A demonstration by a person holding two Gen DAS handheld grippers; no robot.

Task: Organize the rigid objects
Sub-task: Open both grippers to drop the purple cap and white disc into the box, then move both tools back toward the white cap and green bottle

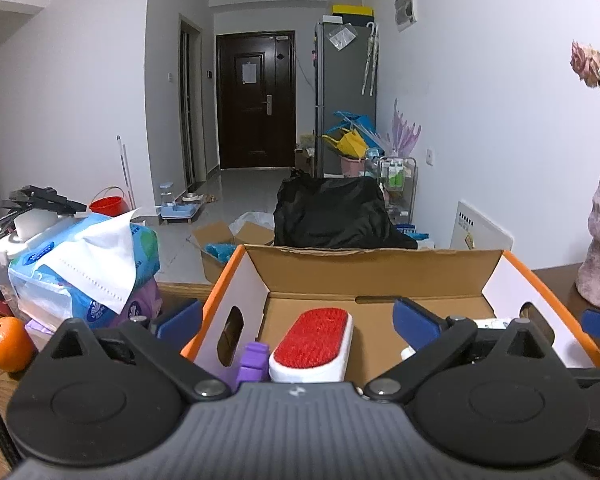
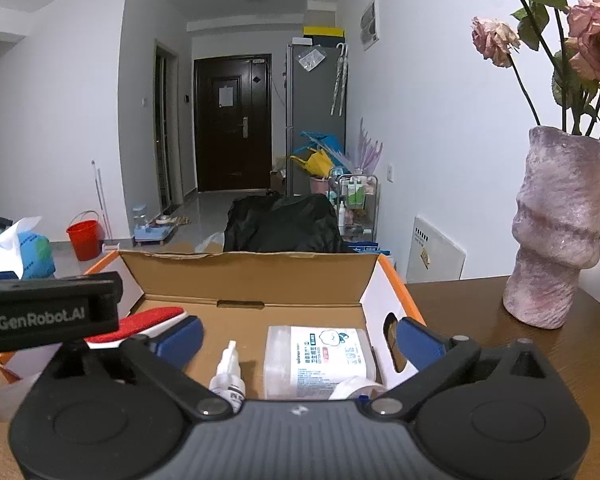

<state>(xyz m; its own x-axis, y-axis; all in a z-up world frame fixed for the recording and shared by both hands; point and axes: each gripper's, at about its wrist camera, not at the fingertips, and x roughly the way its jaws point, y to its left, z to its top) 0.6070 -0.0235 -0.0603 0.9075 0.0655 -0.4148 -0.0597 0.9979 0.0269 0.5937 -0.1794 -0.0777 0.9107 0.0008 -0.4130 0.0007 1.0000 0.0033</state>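
Observation:
An open cardboard box with orange edges [image 1: 236,280] [image 2: 392,280] stands on the table in front of both grippers. In it lie a red-and-white lint brush [image 1: 314,344] [image 2: 140,324], a purple object [image 1: 254,360], a small white spray bottle [image 2: 228,372], a clear rectangular container with a printed label [image 2: 316,360] and a white rounded object [image 2: 356,388]. My left gripper [image 1: 298,320] is open and empty above the box's left half. My right gripper [image 2: 300,340] is open and empty above the right half.
Tissue packs [image 1: 84,272] and an orange [image 1: 8,344] sit left of the box. A purple vase with dried roses [image 2: 556,232] stands on the brown table [image 2: 480,300] to the right. The left gripper's body [image 2: 48,312] shows at left in the right wrist view.

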